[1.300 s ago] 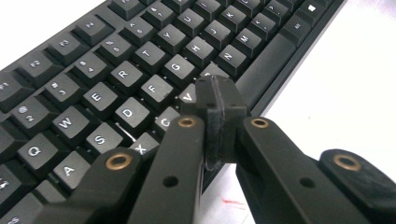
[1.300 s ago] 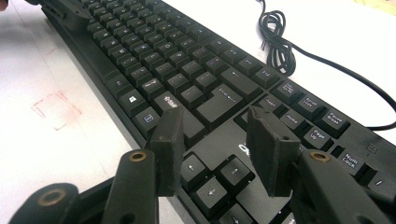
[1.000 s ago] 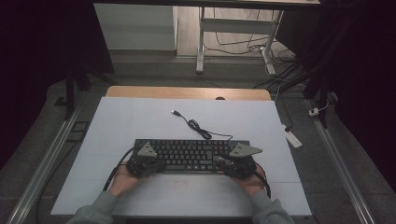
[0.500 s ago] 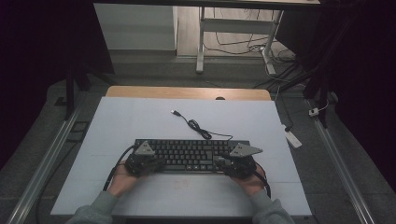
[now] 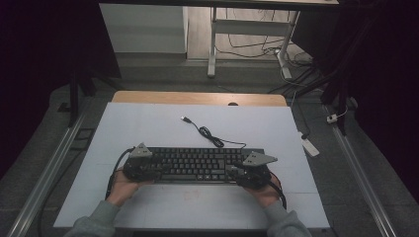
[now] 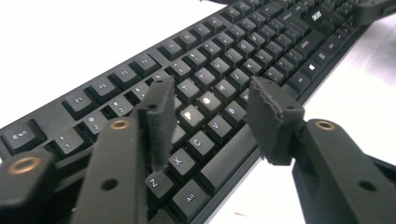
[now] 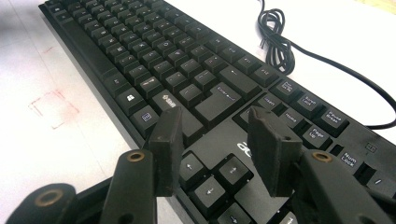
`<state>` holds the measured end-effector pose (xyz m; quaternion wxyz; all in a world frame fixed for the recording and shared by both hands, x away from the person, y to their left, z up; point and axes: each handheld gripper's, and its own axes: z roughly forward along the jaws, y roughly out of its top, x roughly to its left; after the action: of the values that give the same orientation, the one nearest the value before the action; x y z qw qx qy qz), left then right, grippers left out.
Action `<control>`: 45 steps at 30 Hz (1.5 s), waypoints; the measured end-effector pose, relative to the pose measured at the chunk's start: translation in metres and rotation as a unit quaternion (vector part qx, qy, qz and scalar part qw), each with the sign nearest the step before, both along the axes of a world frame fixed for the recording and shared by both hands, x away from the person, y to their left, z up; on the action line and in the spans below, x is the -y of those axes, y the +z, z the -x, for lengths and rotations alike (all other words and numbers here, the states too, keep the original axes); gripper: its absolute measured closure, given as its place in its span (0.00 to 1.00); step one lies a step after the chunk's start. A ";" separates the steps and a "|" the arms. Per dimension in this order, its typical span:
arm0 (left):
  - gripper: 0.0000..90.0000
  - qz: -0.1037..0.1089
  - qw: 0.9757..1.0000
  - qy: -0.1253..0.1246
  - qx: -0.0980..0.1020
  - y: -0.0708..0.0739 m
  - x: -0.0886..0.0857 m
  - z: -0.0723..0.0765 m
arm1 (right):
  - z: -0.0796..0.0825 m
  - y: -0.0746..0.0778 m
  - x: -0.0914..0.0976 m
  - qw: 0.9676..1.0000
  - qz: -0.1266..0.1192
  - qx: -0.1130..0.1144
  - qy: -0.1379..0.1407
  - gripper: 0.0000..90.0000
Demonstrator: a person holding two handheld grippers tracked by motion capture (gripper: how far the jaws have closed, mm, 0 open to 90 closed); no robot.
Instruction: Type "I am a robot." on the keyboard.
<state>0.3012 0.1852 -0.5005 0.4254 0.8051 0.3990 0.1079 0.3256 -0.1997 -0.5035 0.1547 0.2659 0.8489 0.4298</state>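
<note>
A black keyboard (image 5: 197, 165) lies across the near half of the white table top, and its black cable (image 5: 205, 132) curls away to a USB plug (image 5: 185, 119). My left gripper (image 5: 154, 171) hovers over the keyboard's left end. Its jaws have just been opening and now stand apart above the letter keys (image 6: 205, 100), with nothing between them (image 6: 210, 93). My right gripper (image 5: 237, 173) is over the right end. It is open above the arrow keys (image 7: 219, 170), gripping nothing (image 7: 215, 116). The coiled cable (image 7: 275, 42) lies beyond the keyboard (image 7: 154, 46).
The white mat (image 5: 148, 128) covers a wooden table whose far edge (image 5: 197, 98) shows. A faint red mark (image 7: 51, 107) is on the mat in front of the keyboard. A white power strip (image 5: 310, 146) lies off the table's right side. Metal rails (image 5: 54, 163) flank the table.
My left gripper has shifted a little to the left and lifted slightly over the keyboard's left end. The right gripper and the keyboard have stayed put.
</note>
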 end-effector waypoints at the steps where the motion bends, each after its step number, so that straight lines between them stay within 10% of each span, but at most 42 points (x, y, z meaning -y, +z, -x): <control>1: 0.54 0.001 1.000 0.002 0.000 0.001 -0.001 0.000 | 0.000 0.000 0.000 1.000 -0.001 0.000 0.000 0.62; 22: 0.46 0.004 1.000 0.023 0.006 0.005 -0.009 -0.001 | 0.000 0.000 0.000 1.000 0.000 0.000 0.000 0.62; 45: 0.65 -0.034 0.998 0.055 -0.003 -0.001 -0.026 -0.007 | 0.000 -0.001 0.000 1.000 0.012 0.002 -0.003 0.61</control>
<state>0.3081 0.2108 -0.5012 0.3896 0.7963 0.4404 0.1421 0.3257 -0.1992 -0.5042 0.1609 0.2659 0.8526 0.4201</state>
